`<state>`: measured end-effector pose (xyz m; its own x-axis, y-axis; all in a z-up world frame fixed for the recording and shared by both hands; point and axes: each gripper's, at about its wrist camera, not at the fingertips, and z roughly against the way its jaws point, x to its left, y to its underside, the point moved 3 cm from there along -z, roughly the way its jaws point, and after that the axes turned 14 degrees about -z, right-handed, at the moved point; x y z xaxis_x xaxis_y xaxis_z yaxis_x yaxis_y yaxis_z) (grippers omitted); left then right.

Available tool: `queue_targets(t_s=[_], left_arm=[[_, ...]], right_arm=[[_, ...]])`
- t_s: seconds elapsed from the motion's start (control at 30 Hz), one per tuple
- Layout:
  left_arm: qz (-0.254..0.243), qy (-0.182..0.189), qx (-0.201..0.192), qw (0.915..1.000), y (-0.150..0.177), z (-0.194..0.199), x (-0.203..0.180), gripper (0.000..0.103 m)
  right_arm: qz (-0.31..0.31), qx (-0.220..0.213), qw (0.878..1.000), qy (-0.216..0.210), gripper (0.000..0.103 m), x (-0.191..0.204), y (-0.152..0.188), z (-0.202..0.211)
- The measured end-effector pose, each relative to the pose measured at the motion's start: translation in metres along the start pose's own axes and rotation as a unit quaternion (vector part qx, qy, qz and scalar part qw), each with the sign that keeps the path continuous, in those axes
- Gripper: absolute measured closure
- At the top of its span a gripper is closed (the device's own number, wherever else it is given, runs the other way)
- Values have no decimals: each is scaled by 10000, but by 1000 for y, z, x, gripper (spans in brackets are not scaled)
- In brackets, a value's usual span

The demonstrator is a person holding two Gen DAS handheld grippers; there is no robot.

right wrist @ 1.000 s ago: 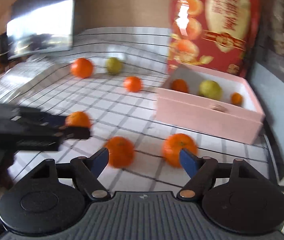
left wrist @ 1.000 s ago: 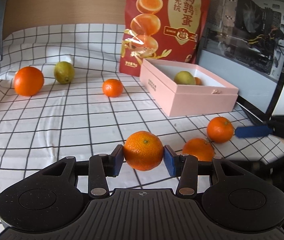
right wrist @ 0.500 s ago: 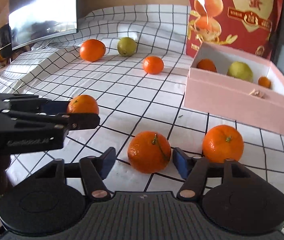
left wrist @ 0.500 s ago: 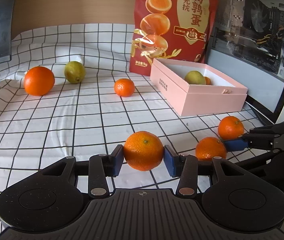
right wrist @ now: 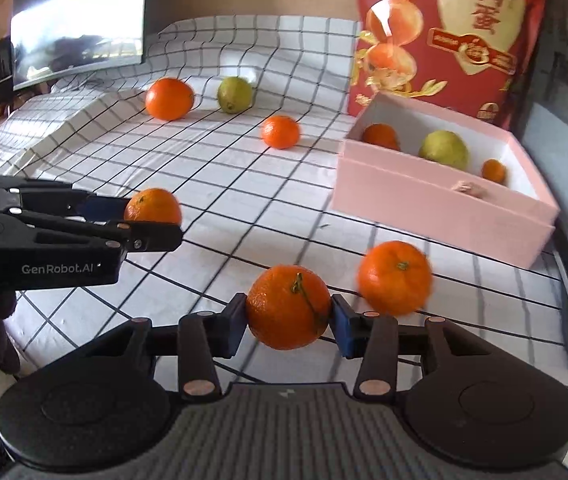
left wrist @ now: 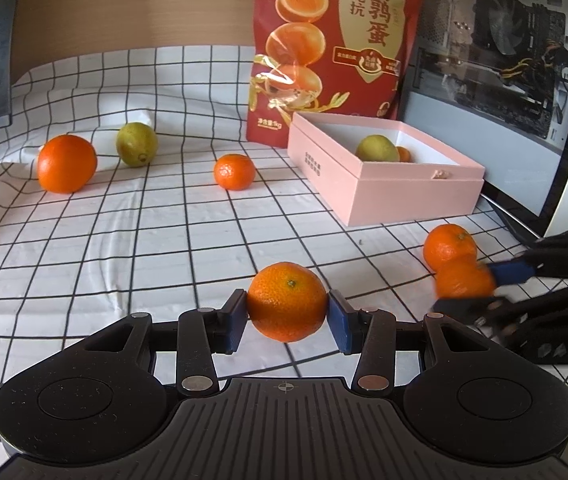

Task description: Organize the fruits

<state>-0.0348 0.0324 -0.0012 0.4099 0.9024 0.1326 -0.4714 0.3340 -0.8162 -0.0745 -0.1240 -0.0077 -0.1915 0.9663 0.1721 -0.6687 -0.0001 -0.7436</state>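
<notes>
Two mandarins (left wrist: 287,306) (right wrist: 288,306) are clamped; others dot the cloth; the pink box (left wrist: 411,196) holds three fruits.

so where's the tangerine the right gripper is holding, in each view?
Left wrist view: the held tangerine is at the right edge, blurred, between the jaws of the right gripper, just below a loose tangerine.
Right wrist view: bottom centre, between the blue pads, stem up; the jaws have just been closing onto it.
Shared landmark: the pink box, up and right of it in the right wrist view, up and left in the left.
</notes>
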Motion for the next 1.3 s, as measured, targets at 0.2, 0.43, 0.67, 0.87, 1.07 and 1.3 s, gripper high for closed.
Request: queue_targets(t_s=[0.2, 0.43, 0.67, 0.87, 1.07, 1.3], left_arm=[[-441, 229, -92, 9987, -16, -5, -35, 54], [-855, 334, -460, 9947, -49, 1, -71, 54], [-554, 783, -743, 9926, -115, -30, -57, 55], [503, 1366, -375, 9886, -176, -94, -36, 55], [63, 1059, 187, 9942, -167, -153, -63, 55], [0, 946, 660, 9933, -152, -183, -63, 55]], right_arm=[[-333, -297, 9985, 326, 59, -34, -2, 28], [-838, -785, 9921, 513, 59, -77, -12, 57], [-619, -1490, 9852, 575, 59, -76, -73, 83], [-466, -2081, 9735, 830, 59, -69, -162, 94], [-593, -2279, 9635, 1275, 59, -67, -217, 82], [-359, -2302, 9623, 1402, 59, -61, -223, 78]])
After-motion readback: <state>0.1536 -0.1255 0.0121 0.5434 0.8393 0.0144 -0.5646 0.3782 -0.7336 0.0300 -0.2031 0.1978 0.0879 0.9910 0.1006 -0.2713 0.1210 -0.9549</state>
